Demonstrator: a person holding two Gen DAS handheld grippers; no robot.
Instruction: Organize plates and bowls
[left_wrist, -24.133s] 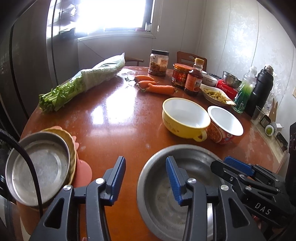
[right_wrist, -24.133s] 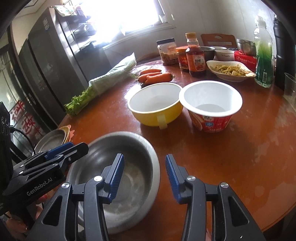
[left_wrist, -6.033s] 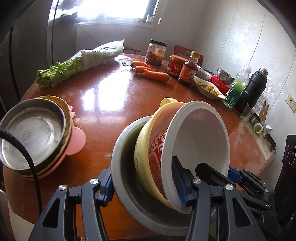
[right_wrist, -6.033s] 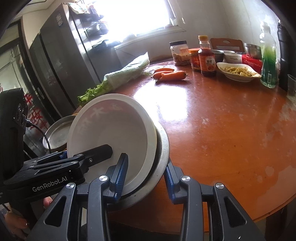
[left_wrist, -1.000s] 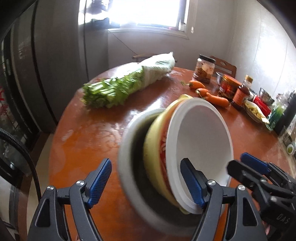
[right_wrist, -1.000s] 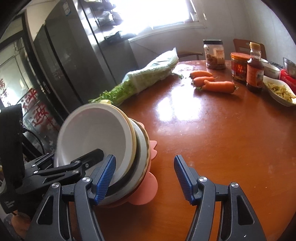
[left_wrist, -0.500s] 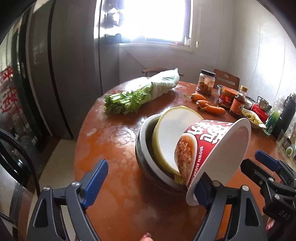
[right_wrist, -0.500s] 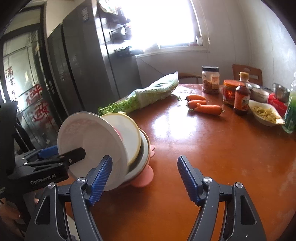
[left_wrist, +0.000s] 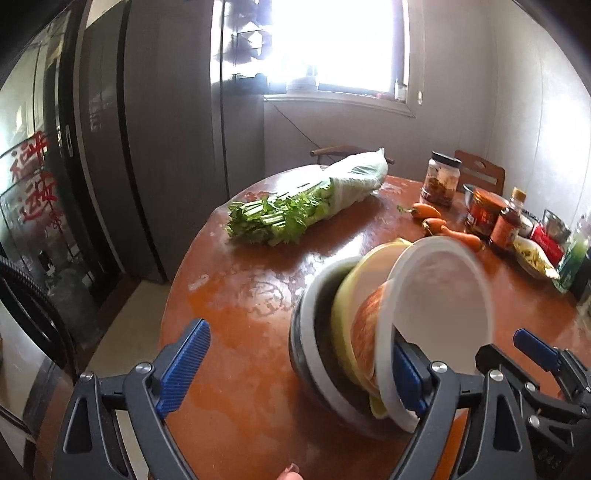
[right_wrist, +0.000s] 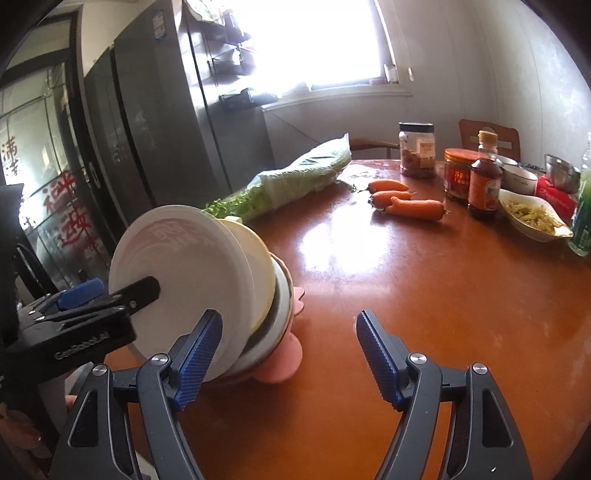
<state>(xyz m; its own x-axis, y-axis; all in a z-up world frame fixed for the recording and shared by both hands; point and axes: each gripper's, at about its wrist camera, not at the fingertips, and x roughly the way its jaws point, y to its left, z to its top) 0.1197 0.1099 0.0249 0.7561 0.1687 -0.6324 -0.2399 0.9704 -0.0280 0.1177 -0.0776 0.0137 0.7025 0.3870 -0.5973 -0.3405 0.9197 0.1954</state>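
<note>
A: At lower left of the right wrist view, the nested bowls lean tilted near the round brown table's edge; fridge and window behind.

B: Grippers?

A: Left gripper and right gripper have just been opening; both gape, gripping nothing.

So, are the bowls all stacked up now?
Nearly. Done: the white bowl, yellow bowl and steel bowl are nested together on the pink plate. In hand: nothing is gripped. The left gripper and right gripper have just been opening, the left's jaws wide around the bowls, the right's beside them. Left: the bowls are tipped sideways, so they probably need settling flat.
</note>
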